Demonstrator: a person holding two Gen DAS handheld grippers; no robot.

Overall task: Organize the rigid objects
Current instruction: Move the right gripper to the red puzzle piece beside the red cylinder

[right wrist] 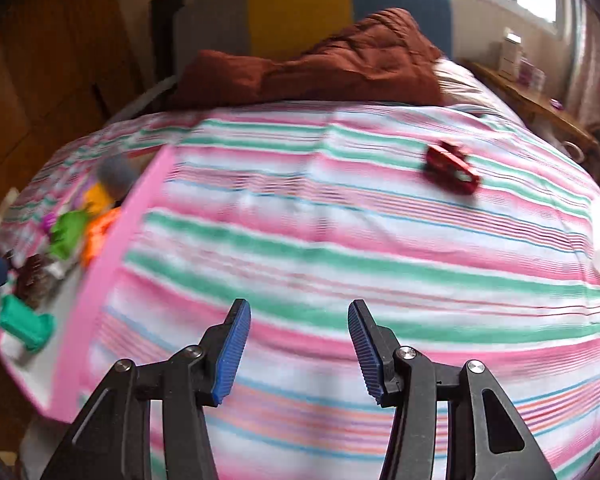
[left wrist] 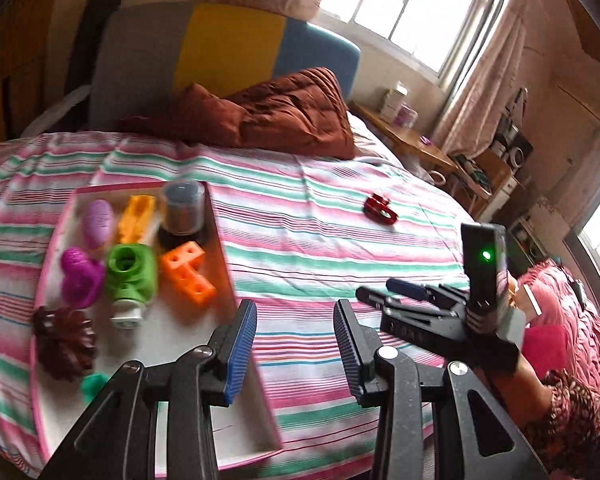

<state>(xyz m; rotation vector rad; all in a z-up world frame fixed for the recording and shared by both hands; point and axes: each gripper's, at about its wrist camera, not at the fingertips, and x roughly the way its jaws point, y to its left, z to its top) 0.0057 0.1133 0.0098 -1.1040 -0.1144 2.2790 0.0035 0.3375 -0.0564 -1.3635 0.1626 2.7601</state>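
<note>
The striped bedspread [left wrist: 320,208] carries a pink-rimmed tray [left wrist: 220,248], where plastic pieces are already gathered: a green block [left wrist: 132,276], an orange block [left wrist: 186,276], a dark jar [left wrist: 182,208]. Right of the tray, well apart, lies the lone red piece [right wrist: 452,166], likely next. The left gripper [left wrist: 296,344] and right gripper [right wrist: 300,348] stand parted, empty.

Striped bedspread [right wrist: 320,220] lies bare between pink tray [right wrist: 112,264] and red piece [right wrist: 452,166] — open passage.
</note>
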